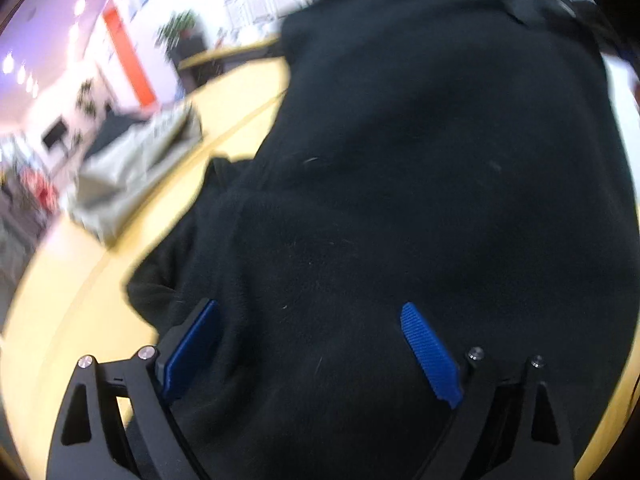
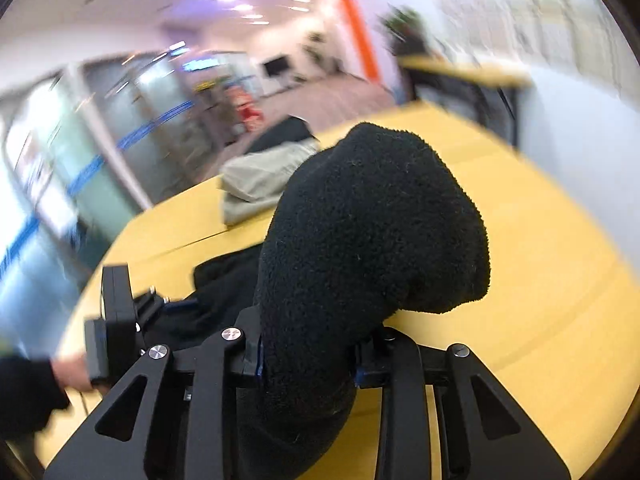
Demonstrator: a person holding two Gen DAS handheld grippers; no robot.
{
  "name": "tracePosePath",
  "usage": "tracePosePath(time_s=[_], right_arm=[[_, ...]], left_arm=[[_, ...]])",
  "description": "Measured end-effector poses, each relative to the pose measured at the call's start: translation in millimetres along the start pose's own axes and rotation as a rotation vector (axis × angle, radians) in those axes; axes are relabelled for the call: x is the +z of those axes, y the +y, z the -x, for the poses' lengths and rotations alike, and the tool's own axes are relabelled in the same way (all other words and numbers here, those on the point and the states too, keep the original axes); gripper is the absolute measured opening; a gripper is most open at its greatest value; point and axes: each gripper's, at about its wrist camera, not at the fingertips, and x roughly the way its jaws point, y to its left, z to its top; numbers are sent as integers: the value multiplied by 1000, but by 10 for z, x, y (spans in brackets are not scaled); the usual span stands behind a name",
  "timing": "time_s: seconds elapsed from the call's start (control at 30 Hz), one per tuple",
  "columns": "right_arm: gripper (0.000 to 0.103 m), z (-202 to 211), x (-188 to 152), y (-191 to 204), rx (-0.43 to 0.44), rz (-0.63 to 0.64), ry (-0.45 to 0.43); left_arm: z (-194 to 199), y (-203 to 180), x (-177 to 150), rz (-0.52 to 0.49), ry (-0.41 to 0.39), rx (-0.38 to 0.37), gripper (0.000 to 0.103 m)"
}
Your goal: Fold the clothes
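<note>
A black fleece garment (image 1: 420, 160) fills most of the left wrist view and lies on the yellow table (image 1: 60, 320). My left gripper (image 1: 316, 344) is open, its blue pads (image 1: 430, 350) spread wide, with the fleece lying between and over them. In the right wrist view my right gripper (image 2: 308, 360) is shut on a thick bunch of the same black fleece (image 2: 372, 220), which bulges up above the jaws and over the table (image 2: 540, 280). The left gripper's body (image 2: 116, 312) and the hand holding it show at the lower left there.
A folded beige-grey garment (image 1: 132, 164) lies further back on the table, with a dark garment behind it; it also shows in the right wrist view (image 2: 264, 176). Another table (image 2: 468, 70) stands behind. The room beyond is blurred.
</note>
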Motion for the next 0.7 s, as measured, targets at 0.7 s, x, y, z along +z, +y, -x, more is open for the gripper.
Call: tracePosePath(time_s=[0.7], right_arm=[[26,-134,-623,1255,162,572,107]], left_arm=[[135,670,-860,184,85,-77,98]])
